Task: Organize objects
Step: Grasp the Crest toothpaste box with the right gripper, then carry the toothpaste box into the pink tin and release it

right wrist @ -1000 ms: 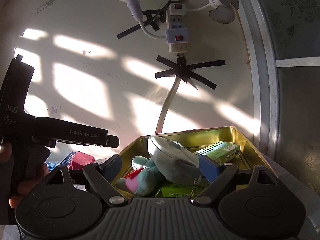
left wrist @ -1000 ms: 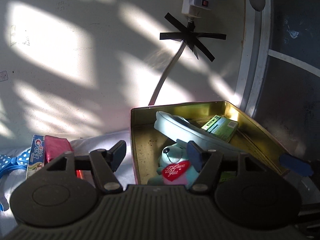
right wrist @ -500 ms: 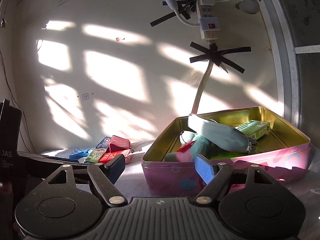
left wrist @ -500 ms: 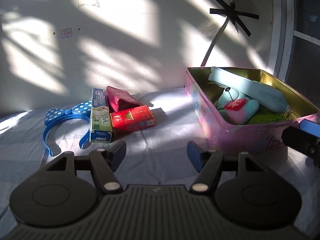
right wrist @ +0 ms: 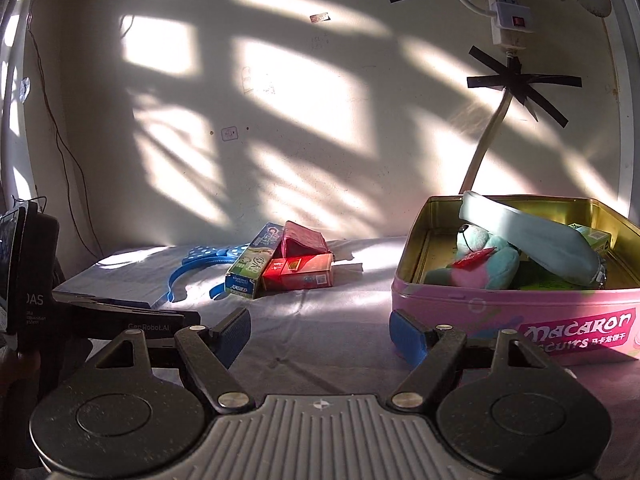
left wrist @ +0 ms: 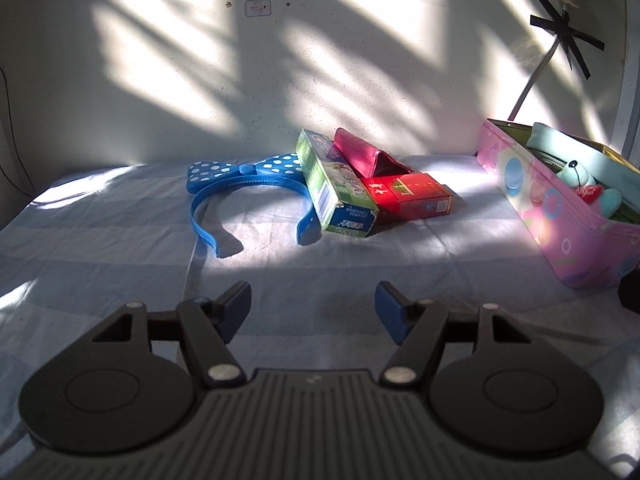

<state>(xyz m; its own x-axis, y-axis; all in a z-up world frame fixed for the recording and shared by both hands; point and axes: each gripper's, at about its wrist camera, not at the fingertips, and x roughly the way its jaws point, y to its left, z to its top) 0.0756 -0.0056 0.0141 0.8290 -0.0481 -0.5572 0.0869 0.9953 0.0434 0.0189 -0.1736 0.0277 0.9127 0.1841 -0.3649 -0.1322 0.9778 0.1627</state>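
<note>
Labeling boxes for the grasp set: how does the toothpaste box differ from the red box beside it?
The toothpaste box is long, narrow and green-blue; the red box is shorter and squatter. The toothpaste box has one end propped on the blue headband; the red box lies flat on the sheet, with the red pouch against its far side. Both are closed cartons, touching, outside the pink tin.

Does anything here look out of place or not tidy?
Yes. The toothpaste box, red box and pink pouch lie in a crooked heap beside the blue headband, outside the pink tin. Both grippers are open and empty.
</note>
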